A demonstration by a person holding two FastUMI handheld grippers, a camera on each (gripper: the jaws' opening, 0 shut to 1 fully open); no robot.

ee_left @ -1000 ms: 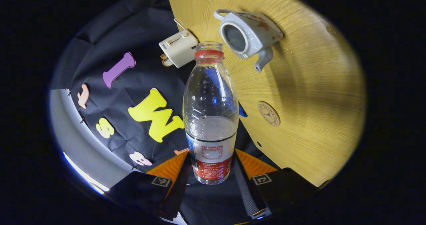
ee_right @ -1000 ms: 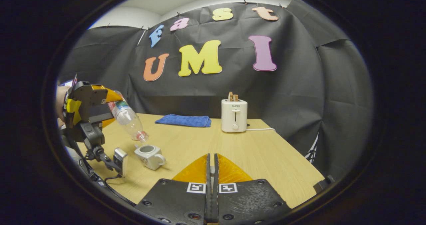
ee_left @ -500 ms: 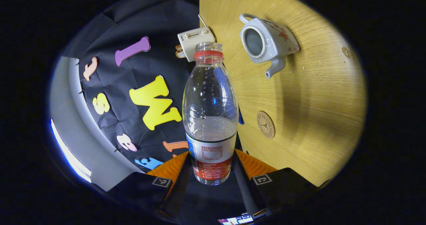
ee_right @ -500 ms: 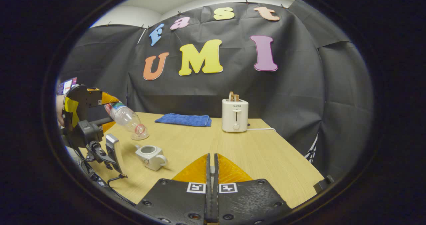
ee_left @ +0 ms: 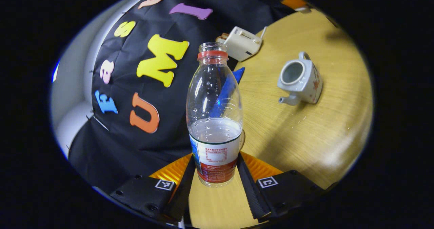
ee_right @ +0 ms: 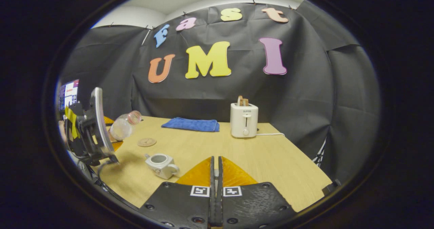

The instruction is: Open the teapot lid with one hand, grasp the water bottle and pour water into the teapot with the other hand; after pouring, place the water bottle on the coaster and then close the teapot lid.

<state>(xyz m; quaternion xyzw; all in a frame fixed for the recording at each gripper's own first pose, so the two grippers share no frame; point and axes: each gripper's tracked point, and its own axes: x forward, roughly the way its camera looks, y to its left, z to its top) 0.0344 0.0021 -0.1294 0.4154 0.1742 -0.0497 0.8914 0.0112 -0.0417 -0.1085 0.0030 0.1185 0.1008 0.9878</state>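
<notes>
Two views, taken in turn.

Left gripper view: left tongs (ee_left: 214,185) clenched on the water bottle (ee_left: 214,120), clear ribbed plastic, uncapped, part full, long axis running straight away from the tongs. Teapot (ee_left: 300,80), glazed white ceramic, lidless, stands far right on the wood-grain desk (ee_left: 305,137).

Right gripper view: right tongs (ee_right: 215,188) pressed together, holding nothing visible. Bottle tilted at far left; round flat coaster (ee_right: 146,142) lies just right of it, nearer the left tongs. Blue cloth (ee_right: 190,124) and white toaster (ee_right: 244,120) at the far edge.
</notes>
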